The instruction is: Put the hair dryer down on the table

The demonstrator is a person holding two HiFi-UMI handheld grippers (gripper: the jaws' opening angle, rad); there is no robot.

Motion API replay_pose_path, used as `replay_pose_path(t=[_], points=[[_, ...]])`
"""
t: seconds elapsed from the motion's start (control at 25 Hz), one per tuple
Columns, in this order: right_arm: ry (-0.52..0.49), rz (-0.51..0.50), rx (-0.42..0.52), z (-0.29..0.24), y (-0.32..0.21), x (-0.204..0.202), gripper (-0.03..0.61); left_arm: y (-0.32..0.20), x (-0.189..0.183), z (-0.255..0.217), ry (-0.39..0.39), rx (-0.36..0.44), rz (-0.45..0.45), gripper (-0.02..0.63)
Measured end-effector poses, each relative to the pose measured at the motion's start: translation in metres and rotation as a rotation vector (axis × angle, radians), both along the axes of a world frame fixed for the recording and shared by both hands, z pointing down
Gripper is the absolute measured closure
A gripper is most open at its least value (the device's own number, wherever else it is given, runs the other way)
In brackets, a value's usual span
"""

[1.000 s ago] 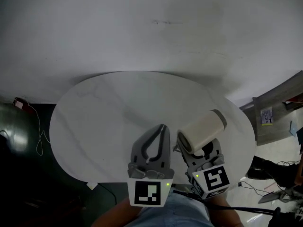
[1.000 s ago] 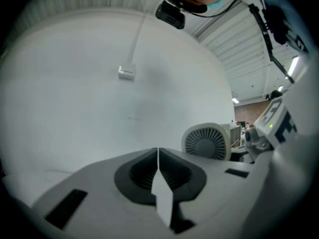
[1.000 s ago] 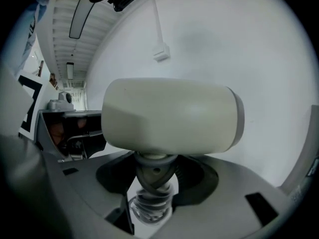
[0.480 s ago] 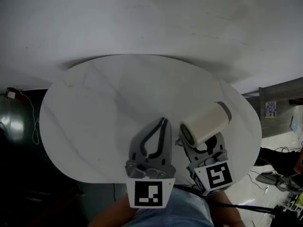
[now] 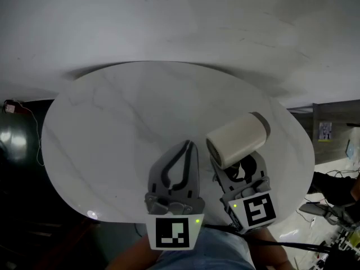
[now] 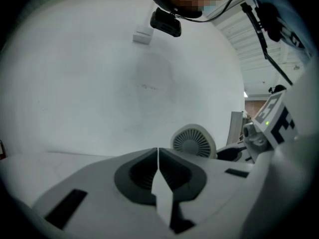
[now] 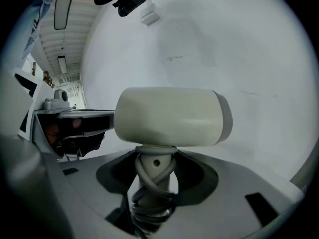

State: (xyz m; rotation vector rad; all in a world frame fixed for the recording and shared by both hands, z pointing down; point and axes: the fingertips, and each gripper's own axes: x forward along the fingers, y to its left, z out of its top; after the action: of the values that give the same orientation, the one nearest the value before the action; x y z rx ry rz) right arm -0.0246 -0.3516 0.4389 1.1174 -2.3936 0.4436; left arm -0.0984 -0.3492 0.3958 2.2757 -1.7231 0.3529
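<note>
Fingers (image 7: 209,183) of the right gripper (image 7: 155,168) are pinching the handle of the hair dryer (image 7: 169,116), with the cord (image 7: 152,195) wound round that handle. The barrel is lying crosswise just beyond the fingertips. In the head view the same gripper (image 5: 239,170) is sitting at the lower right of the frame, and the dryer (image 5: 236,139) is hanging over the right part of the round white desk (image 5: 112,122), its grille end pointing toward the lower left. Just beside it, at lower centre, the left gripper (image 5: 188,145) is idling with its fingers pressed together on nothing. Its own view is showing the seam between them and the dryer's round grille (image 6: 193,141) off to the right.

Judging by this, the task is hardly under way. The dryer is already over the desk, but it is looking lifted rather than resting, and the grip is not loosening. Lowering it onto the surface and letting go are both still remaining.

Compared with a second ago, the dryer is sitting a little higher in the frame, and more of the desk is showing at the left. The hold on the handle is staying unchanged.
</note>
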Motion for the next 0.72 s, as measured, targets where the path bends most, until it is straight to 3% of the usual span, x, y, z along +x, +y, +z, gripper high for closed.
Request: replay_pose_path(t=[0.24,0.48,0.72], points=[[0.022,-0.012,-0.062,0.021,-0.014,-0.011,0.357,-0.009,-0.012,0.023,0.026,-0.066,-0.023,0.601],[0.082,0.019,-0.192,0.044,-0.024,-0.016,0.357,-0.019,-0.019,0.04,0.06,-0.098,-0.04,0.601],[0.119,0.024,-0.237,0.059,-0.033,-0.021,0.357,-0.024,-0.031,0.057,0.076,-0.138,-0.06,0.601]])
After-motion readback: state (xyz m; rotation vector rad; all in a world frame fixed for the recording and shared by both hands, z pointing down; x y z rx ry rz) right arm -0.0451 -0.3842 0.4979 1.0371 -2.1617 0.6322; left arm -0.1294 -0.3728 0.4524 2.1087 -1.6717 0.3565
